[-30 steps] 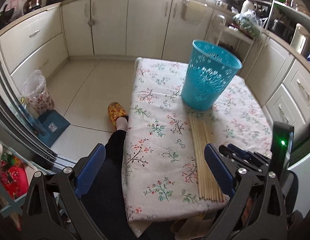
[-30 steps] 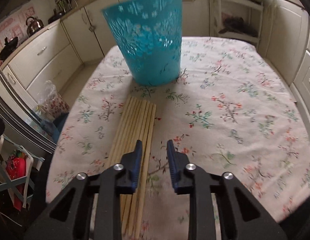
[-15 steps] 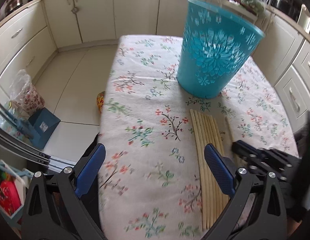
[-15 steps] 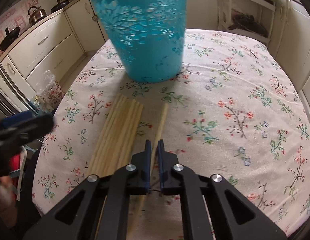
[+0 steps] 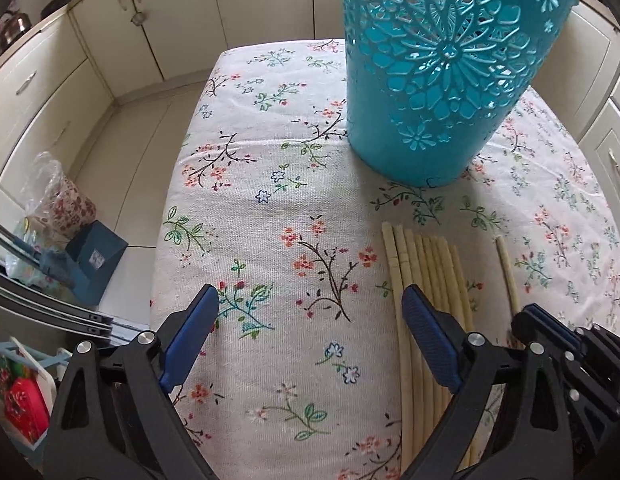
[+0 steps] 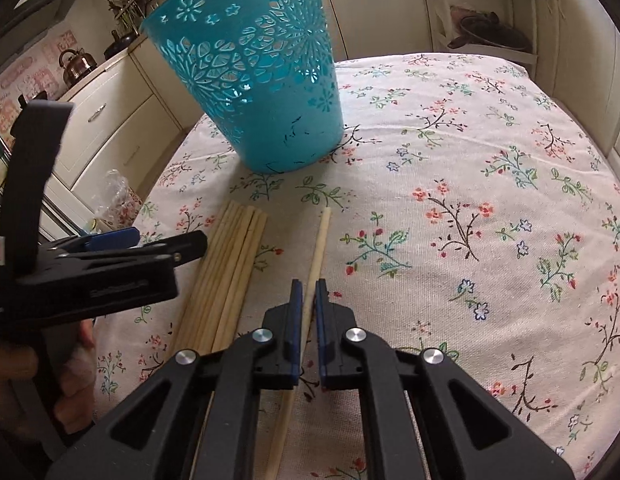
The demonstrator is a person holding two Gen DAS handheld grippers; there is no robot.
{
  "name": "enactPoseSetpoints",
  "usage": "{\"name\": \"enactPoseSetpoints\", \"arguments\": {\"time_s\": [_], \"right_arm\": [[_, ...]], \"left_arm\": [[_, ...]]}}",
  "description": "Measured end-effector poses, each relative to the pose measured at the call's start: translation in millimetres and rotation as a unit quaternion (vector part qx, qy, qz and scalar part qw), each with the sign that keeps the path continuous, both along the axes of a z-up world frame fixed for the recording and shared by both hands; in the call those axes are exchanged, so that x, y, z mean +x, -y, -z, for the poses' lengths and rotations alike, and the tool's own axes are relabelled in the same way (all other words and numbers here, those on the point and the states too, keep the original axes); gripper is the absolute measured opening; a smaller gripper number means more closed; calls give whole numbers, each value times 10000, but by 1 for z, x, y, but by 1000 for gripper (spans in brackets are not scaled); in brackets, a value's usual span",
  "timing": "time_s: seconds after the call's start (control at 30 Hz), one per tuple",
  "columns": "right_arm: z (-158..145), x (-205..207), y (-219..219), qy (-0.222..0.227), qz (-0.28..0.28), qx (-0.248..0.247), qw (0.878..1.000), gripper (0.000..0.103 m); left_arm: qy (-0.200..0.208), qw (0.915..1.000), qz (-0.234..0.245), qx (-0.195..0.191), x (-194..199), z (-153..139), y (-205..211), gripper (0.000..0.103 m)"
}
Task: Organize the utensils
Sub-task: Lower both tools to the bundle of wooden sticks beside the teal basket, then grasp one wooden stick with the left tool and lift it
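Wooden chopstick clamped by right gripper; left gripper spread wide near tablecloth edge.

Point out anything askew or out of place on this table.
One chopstick lies apart from the neat bundle of chopsticks, angled slightly away; the right gripper has its jaws shut on it. The blue basket stands upright on the tablecloth. The left gripper is open.

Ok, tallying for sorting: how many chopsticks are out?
8, roughly: seven lie side by side in a bundle on the tablecloth; one single chopstick sits apart, clamped in the right gripper. Some may be hidden.
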State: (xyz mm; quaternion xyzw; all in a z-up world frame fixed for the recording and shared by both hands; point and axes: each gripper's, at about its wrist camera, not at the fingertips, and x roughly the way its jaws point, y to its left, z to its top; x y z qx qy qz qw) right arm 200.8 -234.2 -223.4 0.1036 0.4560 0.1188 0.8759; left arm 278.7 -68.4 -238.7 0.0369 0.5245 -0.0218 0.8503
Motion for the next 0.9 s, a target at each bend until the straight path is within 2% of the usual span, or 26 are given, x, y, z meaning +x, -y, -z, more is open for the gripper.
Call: {"name": "enactPoseSetpoints", "arguments": {"time_s": [0.23,0.3,0.4,0.47,0.5,0.57,0.67,0.73,0.8,0.9], "right_arm": [[1,0,3,-43,15,201,9998,7],[2,1,3,-42,10,217,9998,7],[2,1,3,-29,7,205,9998,7],[2,-1,1,-31,2,163,9999,7],[2,0,1,-18,5,155,9999,7],[2,0,2,7,9,147,9999,7],[2,1,3,25,8,137,9999,7],[2,1,4,24,18,159,9999,7],[2,0,6,9,38,214,9998,7],[3,-1,7,-10,70,275,9996,7]], "left_arm": [[-41,9998,-12,183,4,3,5,85],[-33,9999,26,139,5,2,6,80],[-26,9999,124,-8,3,-1,8,62],[20,9996,279,-56,0,-3,12,40],[19,9993,356,-64,0,-3,15,35],[-18,9985,528,-127,-2,-5,18,10],[-197,9977,524,-390,-4,-8,9,5],[-127,9974,420,-563,-8,-19,-2,5],[111,9962,315,-800,-14,-43,-17,5],[665,9888,236,-1315,-20,-97,-39,5]]}}
